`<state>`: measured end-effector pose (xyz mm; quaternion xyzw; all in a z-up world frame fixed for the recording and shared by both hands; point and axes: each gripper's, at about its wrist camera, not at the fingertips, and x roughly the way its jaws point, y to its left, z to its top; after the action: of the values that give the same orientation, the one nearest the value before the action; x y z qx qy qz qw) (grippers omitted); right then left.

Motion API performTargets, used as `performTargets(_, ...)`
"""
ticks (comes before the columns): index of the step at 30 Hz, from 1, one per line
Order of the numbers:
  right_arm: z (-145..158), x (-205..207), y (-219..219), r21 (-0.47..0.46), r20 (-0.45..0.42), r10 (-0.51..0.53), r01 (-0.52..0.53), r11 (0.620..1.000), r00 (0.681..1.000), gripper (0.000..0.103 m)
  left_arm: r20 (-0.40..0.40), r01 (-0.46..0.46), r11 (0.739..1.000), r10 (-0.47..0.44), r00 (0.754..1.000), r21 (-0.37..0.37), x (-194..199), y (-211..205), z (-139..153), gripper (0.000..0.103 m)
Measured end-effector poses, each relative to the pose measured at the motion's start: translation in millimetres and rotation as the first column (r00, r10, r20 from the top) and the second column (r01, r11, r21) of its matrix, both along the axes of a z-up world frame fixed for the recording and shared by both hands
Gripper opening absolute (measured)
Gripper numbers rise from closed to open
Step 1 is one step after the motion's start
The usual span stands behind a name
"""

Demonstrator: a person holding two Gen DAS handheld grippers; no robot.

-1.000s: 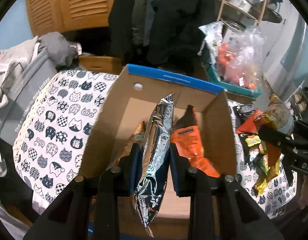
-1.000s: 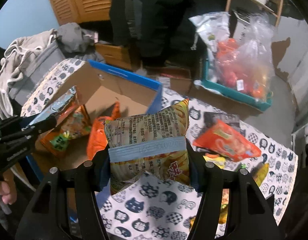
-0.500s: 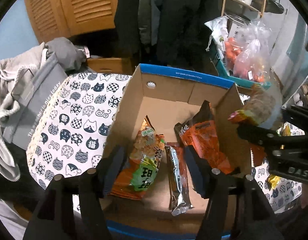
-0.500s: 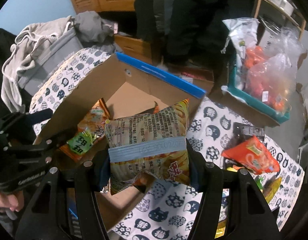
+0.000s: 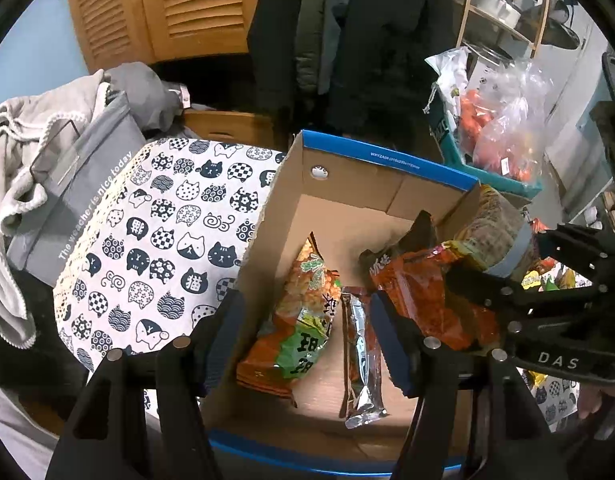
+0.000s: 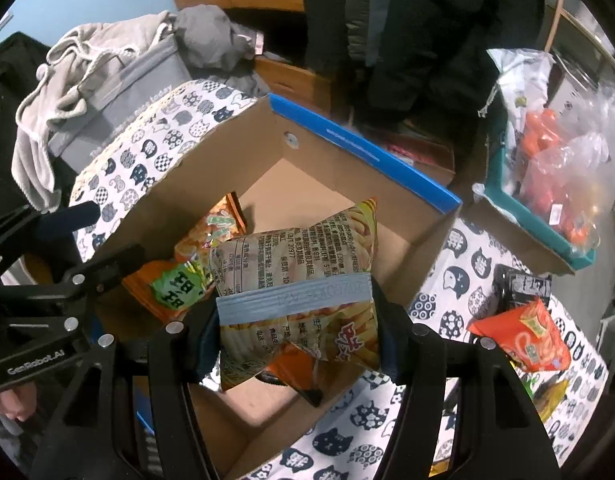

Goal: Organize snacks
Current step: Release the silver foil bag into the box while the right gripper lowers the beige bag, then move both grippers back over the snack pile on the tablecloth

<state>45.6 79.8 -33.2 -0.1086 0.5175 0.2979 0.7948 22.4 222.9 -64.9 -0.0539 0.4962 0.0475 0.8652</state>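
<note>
Right wrist view: your right hand-held gripper (image 6: 297, 332) pinches yellow chip bag (image 6: 303, 276) across its middle, carried over cardboard box (image 6: 359, 148) on counter for drop-in. Left hand-held gripper (image 5: 305, 340): jaws spread wide, just opened, nothing pinched; silver packet (image 5: 361, 356) lies flat on box floor between them, beside green-orange bag (image 5: 303, 312). Likely release done, left free to withdraw. More snacks wait on cat-print cloth (image 6: 459, 280).

- My left wrist camera looks steeply down, close over the cardboard box (image 5: 347, 208).
- My right wrist camera looks steeply down from the box's right side, equally close.
- Both views share the box and patterned tablecloth (image 5: 155, 240).
</note>
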Motion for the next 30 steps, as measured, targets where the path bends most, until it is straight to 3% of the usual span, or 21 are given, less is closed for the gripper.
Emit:
performTargets(7, 6, 1, 0, -0.003, 0.035, -0.019, 0.019, 1.0, 0.999, 0.081, -0.016, 0.01, 1.0, -0.01, 1.0, -0.015, 3, -3, -3, 0.066)
performTargets(16, 9, -3, -29, -0.056, 0.057, -0.084, 0.088, 0.995, 0.995, 0.082, -0.017, 0.07, 0.997, -0.07, 0.997, -0.022, 4, -27, -5, 0.066)
performTargets(30, 6, -15, -114, -0.096, 0.051, -0.235, 0.239, 0.966, 0.971, 0.082, -0.029, 0.186, 0.983, -0.186, 0.982, -0.01, 7, -84, -3, 0.069)
